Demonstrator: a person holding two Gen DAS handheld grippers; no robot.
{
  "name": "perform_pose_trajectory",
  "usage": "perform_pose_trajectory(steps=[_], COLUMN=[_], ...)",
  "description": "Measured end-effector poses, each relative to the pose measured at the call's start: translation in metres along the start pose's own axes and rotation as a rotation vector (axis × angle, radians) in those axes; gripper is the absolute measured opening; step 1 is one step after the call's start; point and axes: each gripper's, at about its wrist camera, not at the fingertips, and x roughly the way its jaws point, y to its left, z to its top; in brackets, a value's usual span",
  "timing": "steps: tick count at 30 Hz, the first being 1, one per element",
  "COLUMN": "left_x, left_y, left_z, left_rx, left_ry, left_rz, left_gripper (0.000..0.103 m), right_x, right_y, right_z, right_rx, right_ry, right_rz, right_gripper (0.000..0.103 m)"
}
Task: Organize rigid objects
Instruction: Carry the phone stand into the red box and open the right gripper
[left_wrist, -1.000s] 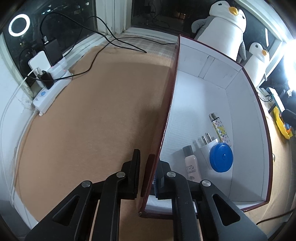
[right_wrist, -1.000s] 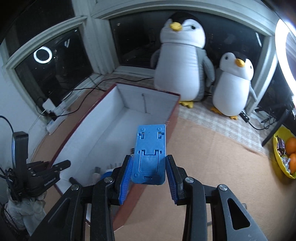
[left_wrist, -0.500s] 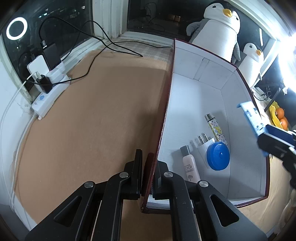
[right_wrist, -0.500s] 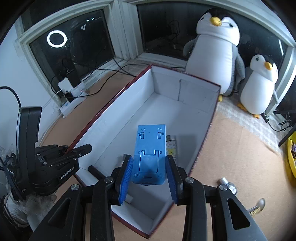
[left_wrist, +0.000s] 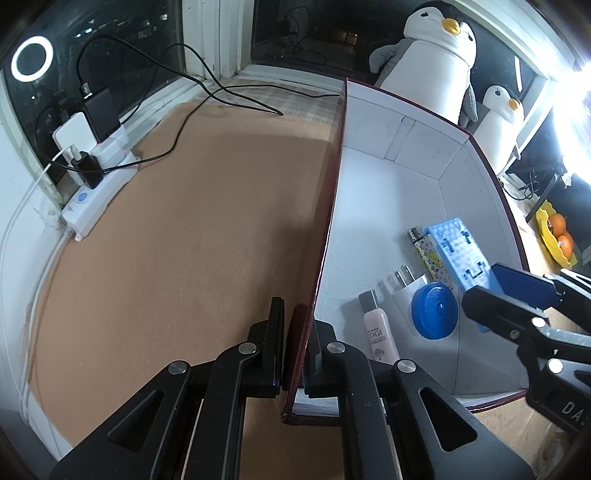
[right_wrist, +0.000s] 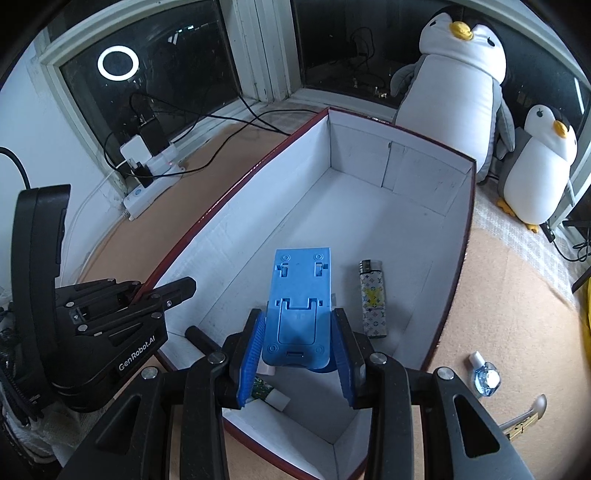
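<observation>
A long white box with a dark red rim (left_wrist: 334, 192) (right_wrist: 236, 192) lies on the tan mat. My left gripper (left_wrist: 297, 332) is shut on the box's left wall near its near corner; it also shows as the black left gripper (right_wrist: 162, 295) in the right wrist view. My right gripper (right_wrist: 299, 343) is shut on a blue plastic phone stand (right_wrist: 299, 310) (left_wrist: 458, 254), held low inside the box. On the box floor lie a patterned lighter (right_wrist: 373, 299) (left_wrist: 428, 254), a white charger plug (left_wrist: 404, 291), a round blue case (left_wrist: 434, 315) and a small pink bottle (left_wrist: 376, 328).
A white power strip (left_wrist: 98, 192) with plugs and black cables sits by the window at left. Two plush penguins (right_wrist: 454, 85) stand behind the box. A small clear bottle (right_wrist: 485, 376) and a metal piece (right_wrist: 524, 417) lie on the mat right of the box. A yellow fruit bowl (left_wrist: 554, 236) is far right.
My right gripper has carried the blue stand from above the box's right edge down into the box, over the lighter and blue case. My left gripper has closed onto the box wall and stays there.
</observation>
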Motion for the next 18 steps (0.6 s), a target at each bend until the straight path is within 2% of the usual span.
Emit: perform_pose_trajectory(steps=[15,16,18], left_x=[0.0006,0.0007,0.0009], left_y=[0.0006,0.0005,0.0005], left_z=[0.0005,0.0006,0.0008], left_rx=[0.002,0.002,0.002], left_ry=[0.002,0.003,0.004], left_rz=[0.006,0.008,0.010], left_gripper=[0.006,0.006,0.006], right_x=[0.0089,0.0085,0.0083], right_y=[0.0013,0.0010,0.0010], right_z=[0.0000,0.0002,0.0007], right_rx=[-0.003,-0.004,-0.007], right_ry=[0.005,0.003,0.004], right_rz=[0.003,0.004,0.009], right_gripper=[0.034,0.036,0.051])
